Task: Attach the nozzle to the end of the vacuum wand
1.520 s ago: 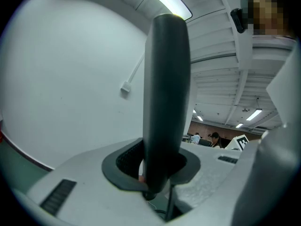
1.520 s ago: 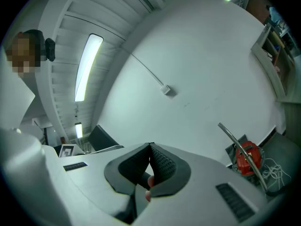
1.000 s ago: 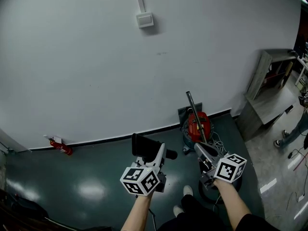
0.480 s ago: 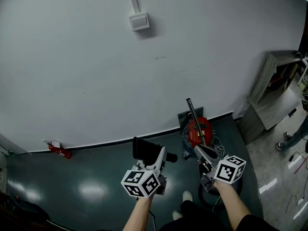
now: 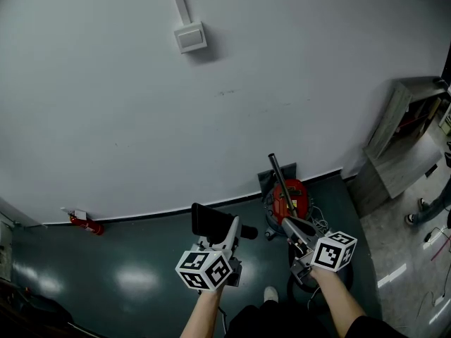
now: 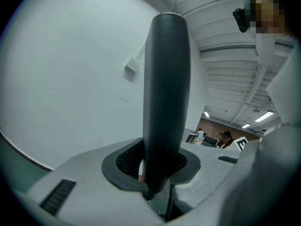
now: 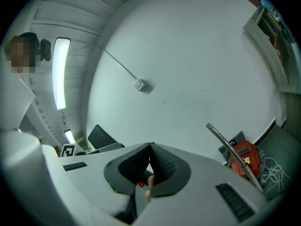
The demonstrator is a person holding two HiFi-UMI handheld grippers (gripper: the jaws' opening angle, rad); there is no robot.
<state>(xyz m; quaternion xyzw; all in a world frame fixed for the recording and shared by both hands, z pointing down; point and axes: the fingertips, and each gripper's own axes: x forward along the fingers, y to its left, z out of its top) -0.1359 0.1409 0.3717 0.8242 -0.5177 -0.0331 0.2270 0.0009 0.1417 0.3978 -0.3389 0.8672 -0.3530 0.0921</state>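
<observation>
My left gripper (image 5: pixel 224 232) is shut on the black nozzle (image 5: pixel 211 221), which stands up wide and flat between its pads. In the left gripper view the nozzle (image 6: pixel 165 102) rises as a dark column out of the gripper (image 6: pixel 153 166). My right gripper (image 5: pixel 292 225) is shut with nothing in it, and its pads (image 7: pixel 162 164) meet. Ahead of it the metal vacuum wand (image 5: pixel 279 178) leans up from the red vacuum canister (image 5: pixel 290 197) at the foot of the wall. The right gripper view shows the wand (image 7: pixel 230 152) and canister (image 7: pixel 244 159) at lower right, apart from both grippers.
A white wall fills the view ahead, with a switch box (image 5: pixel 190 37) high on it. A red fire extinguisher (image 5: pixel 84 224) lies at the wall's foot on the left. A grey shelf unit (image 5: pixel 402 139) stands at the right. Loose cables (image 5: pixel 320 220) lie beside the canister.
Both grippers have travelled forward toward the wall and the vacuum, sinking slightly. The left still holds the nozzle and the right stays shut and empty.
</observation>
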